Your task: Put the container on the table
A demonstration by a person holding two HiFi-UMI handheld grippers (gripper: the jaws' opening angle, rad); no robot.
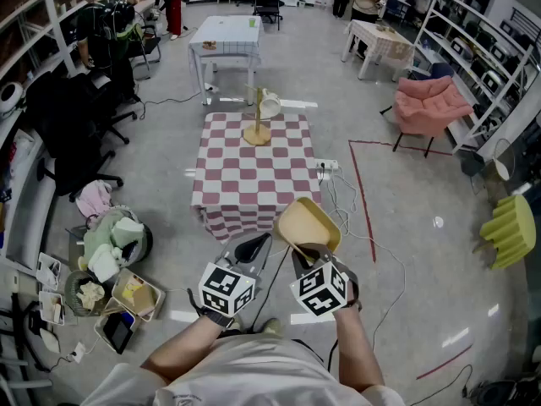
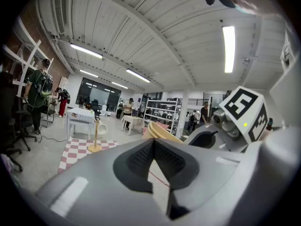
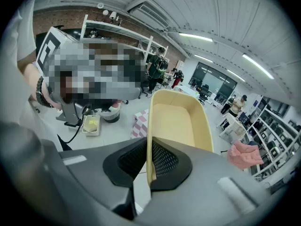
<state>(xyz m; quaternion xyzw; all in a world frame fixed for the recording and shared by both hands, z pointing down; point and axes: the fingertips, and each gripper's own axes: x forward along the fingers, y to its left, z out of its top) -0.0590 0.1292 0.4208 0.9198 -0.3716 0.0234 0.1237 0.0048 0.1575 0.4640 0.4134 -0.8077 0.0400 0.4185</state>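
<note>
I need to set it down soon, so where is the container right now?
Head view, low right of centre: the container is held by the right gripper over the floor, just short of the checkered table.

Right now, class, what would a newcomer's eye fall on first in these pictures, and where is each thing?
First, the yellow container, gripped by its rim in the right hand-held gripper and held up in front of the person. Next, the red-and-white checkered table just beyond it, bearing a wooden stand with a white cup hanging from it. The left hand-held gripper sits beside the right one, shut on nothing.
</note>
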